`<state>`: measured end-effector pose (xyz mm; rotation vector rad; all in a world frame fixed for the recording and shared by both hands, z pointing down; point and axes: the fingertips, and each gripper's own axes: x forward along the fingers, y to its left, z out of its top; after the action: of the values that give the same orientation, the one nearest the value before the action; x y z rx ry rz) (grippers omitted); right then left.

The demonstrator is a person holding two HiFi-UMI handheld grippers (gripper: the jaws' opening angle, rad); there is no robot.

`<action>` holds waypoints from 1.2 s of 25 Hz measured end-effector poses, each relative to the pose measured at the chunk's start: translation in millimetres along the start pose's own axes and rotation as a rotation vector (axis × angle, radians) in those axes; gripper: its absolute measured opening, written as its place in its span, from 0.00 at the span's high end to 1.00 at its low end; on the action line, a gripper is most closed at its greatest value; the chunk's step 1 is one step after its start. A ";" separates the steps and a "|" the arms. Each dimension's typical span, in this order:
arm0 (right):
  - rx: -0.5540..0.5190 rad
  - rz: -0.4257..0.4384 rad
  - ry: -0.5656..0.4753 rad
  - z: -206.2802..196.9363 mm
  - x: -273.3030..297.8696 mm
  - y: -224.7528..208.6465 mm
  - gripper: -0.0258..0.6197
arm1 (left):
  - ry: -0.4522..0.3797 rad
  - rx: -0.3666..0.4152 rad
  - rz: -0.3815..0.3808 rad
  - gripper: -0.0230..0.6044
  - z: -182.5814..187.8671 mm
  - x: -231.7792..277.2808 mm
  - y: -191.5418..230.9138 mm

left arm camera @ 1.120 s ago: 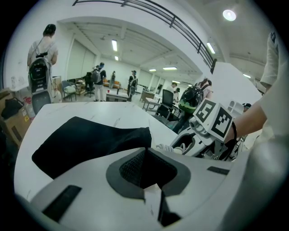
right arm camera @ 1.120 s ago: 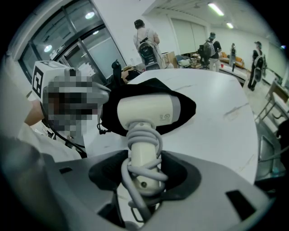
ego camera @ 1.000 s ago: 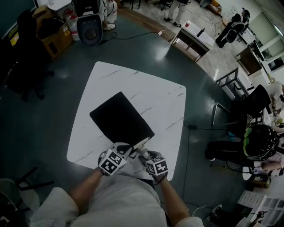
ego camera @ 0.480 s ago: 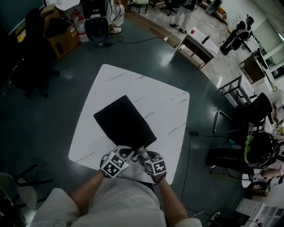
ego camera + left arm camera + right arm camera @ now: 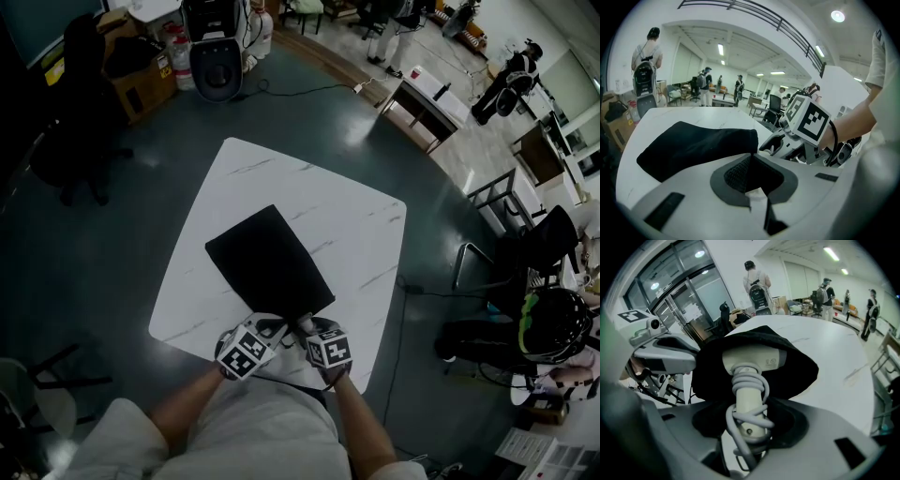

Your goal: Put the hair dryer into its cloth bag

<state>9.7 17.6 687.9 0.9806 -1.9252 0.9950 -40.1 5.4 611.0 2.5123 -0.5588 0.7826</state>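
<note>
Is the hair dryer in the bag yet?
Partly in: the hair dryer has its head inside the cloth bag; its cord-wrapped handle sticks out, held by the right gripper.

Your left forearm [image 5: 183,398] and right forearm [image 5: 361,422] reach forward and draw close together over the near edge of the table [image 5: 187,309]. Your left gripper [image 5: 267,325] sits just beside your right gripper [image 5: 305,326], both tilted downward with their marker cubes facing up at you. The left one's jaws are pinched almost together on the edge of the bag [image 5: 267,258]. The right one's jaws stand wide, clamped around the handle of the hair dryer [image 5: 750,380].
</note>
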 end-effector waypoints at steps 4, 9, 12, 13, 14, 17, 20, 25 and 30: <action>-0.008 -0.003 0.004 4.9 2.9 0.9 0.59 | -0.003 -0.006 0.003 0.93 0.5 -2.7 1.3; -0.022 -0.007 0.002 11.9 10.5 4.6 0.59 | 0.009 -0.029 0.009 0.93 -7.5 -6.7 5.2; -0.026 -0.008 0.003 16.0 12.6 4.9 0.59 | 0.002 -0.047 0.012 0.93 -9.2 -8.6 6.1; -0.027 -0.009 0.003 17.4 13.1 4.9 0.59 | 0.002 -0.050 0.013 0.93 -9.7 -9.2 6.4; -0.026 -0.010 0.003 18.9 13.8 4.8 0.59 | 0.001 -0.053 0.013 0.93 -10.3 -9.9 6.8; -0.024 -0.010 0.002 22.8 18.2 6.1 0.59 | 0.001 -0.058 0.017 0.93 -13.8 -11.8 9.6; -0.029 -0.010 0.006 25.8 22.4 8.3 0.59 | -0.001 -0.067 0.022 0.93 -17.5 -13.1 12.2; -0.036 -0.009 0.004 33.9 31.1 12.4 0.59 | -0.013 -0.082 0.023 0.93 -17.8 -18.2 14.0; -0.037 -0.012 0.004 41.4 34.4 14.1 0.59 | -0.021 -0.090 0.023 0.93 -19.0 -20.3 11.6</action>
<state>-28.1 -22.5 695.7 0.9667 -1.9257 0.9506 -69.3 10.7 616.1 2.4385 -0.6166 0.7245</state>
